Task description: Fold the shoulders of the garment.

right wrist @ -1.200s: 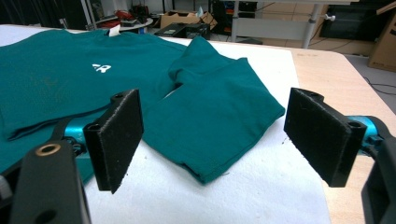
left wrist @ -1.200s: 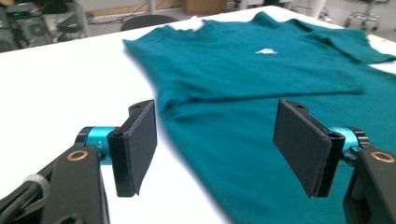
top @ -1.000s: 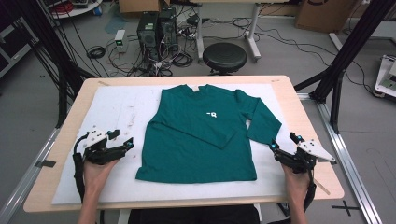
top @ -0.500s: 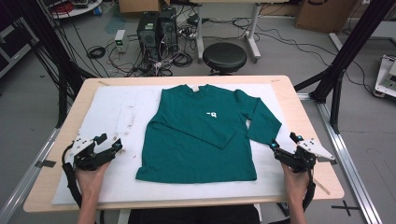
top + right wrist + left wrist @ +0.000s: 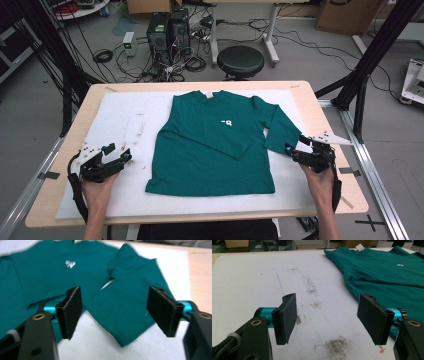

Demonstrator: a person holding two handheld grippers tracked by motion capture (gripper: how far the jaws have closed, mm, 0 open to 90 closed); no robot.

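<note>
A dark green long-sleeved shirt [image 5: 215, 145] lies flat on a white mat [image 5: 125, 120], front up, with a small white logo on its chest. One sleeve is folded across the body. The other sleeve [image 5: 277, 132] slants out to the right. My right gripper [image 5: 296, 147] hovers at that sleeve's cuff [image 5: 130, 302]; its jaws have just been closing but stand open, their pads clear of the cloth below. My left gripper [image 5: 118, 151] is open over bare mat, and the shirt's edge [image 5: 362, 282] lies off to its right.
The mat covers a wooden table [image 5: 330, 120] and carries grey smudges [image 5: 337, 346]. Behind the table a black stool [image 5: 240, 61], computer towers [image 5: 167, 30] and cables sit on the floor. Black frame posts [image 5: 370, 55] rise at both sides.
My right gripper has lifted slightly and moved toward the sleeve cuff, with its jaws narrower than before. My left gripper has drawn back a little to the left.
</note>
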